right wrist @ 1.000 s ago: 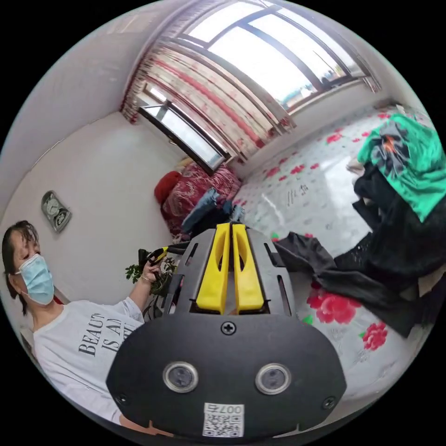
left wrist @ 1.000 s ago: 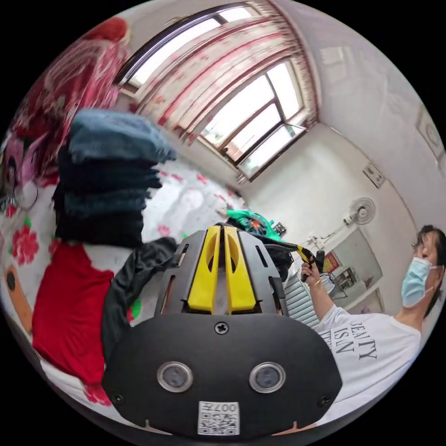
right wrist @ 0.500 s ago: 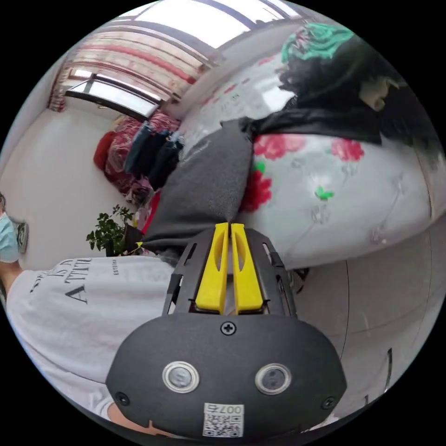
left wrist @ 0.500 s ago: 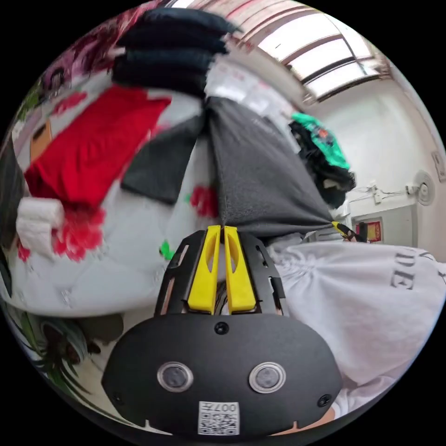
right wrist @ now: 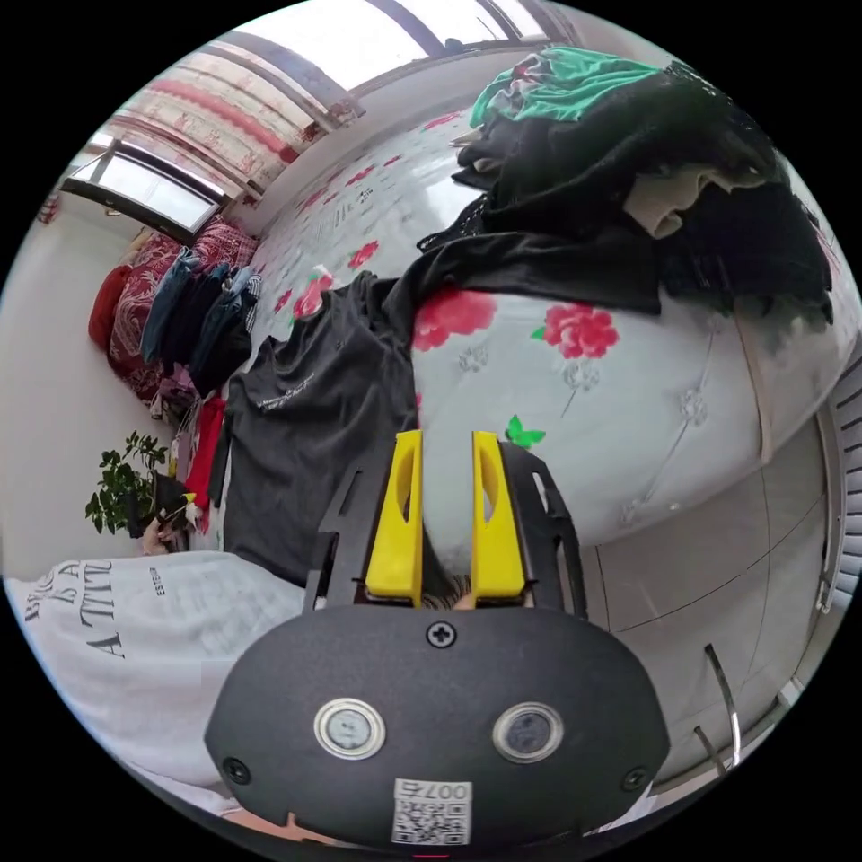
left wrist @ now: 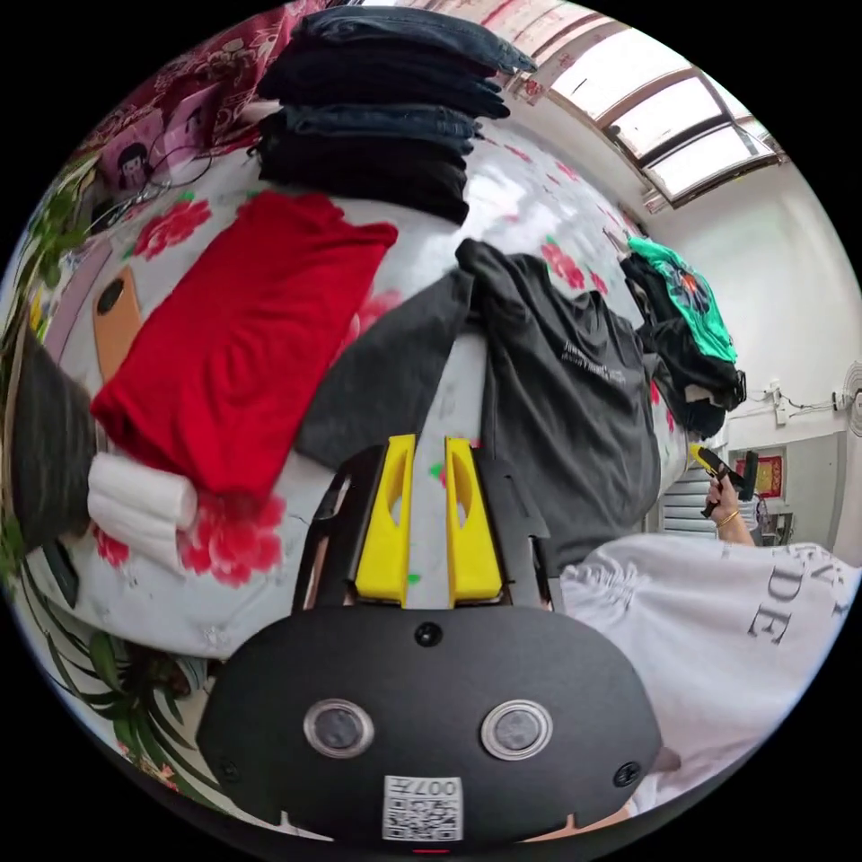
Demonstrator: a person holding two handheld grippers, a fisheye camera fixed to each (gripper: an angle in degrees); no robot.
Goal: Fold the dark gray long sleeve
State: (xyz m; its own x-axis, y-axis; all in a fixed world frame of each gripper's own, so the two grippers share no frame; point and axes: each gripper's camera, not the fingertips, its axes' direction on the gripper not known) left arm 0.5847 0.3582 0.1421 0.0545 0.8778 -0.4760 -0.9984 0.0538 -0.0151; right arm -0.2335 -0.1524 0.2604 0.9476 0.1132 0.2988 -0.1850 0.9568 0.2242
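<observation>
Right up close in the left gripper view, your left gripper [left wrist: 422,449] has its yellow jaws parted with nothing between them, hanging over the near edge of the bed [left wrist: 269,611]. Same deal in the right gripper view: your right gripper [right wrist: 446,449] is spread apart and empty, over the flowered bedspread [right wrist: 575,404]. Your white shirt [left wrist: 718,628] fills the near corner of both views.

Just past the jaws is the dark gray long sleeve [left wrist: 566,395]. It's lying spread on the bedspread with the front facing up, a small line of pale print across the chest. One sleeve [left wrist: 386,377] is flung out flat to the side, ending near the left gripper's jaws. The body is mostly smooth but a bit rumpled up near the collar, and the hem end hangs toward you at the bed edge. In the right gripper view the same top [right wrist: 314,422] looks almost black, and its far sleeve runs up to the black clothes beyond it; can't tell if they touch.

Beside that flung sleeve there's a red top [left wrist: 242,332] laid flat, and a white roll [left wrist: 139,512] at its near end. Farther back sits a folded stack of jeans [left wrist: 377,117]. Off on the other side is a messy pile of black clothes [right wrist: 646,197] with a green piece [right wrist: 557,85] on top. Windows [left wrist: 682,126] are at the far wall.
</observation>
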